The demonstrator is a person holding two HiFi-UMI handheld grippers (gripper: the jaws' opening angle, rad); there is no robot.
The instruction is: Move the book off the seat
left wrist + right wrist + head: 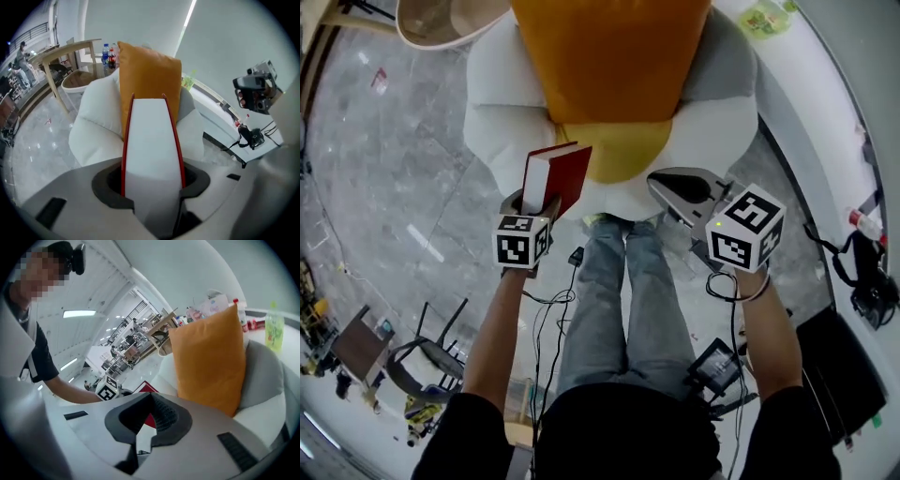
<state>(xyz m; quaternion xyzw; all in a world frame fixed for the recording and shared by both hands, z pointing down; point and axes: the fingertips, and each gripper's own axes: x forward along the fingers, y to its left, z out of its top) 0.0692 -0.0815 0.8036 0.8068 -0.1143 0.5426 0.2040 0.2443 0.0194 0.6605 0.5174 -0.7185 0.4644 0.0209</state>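
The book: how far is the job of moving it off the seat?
Done: the red book is picked up; the left gripper is shut on it, holding it upright. In hand: it hangs at the front edge of the white seat, not lying on it. The right gripper is shut and empty. Left: carry it away and put it down somewhere.

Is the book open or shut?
Shut: the book has both red covers flat against its white pages, with the left gripper clamped across them.
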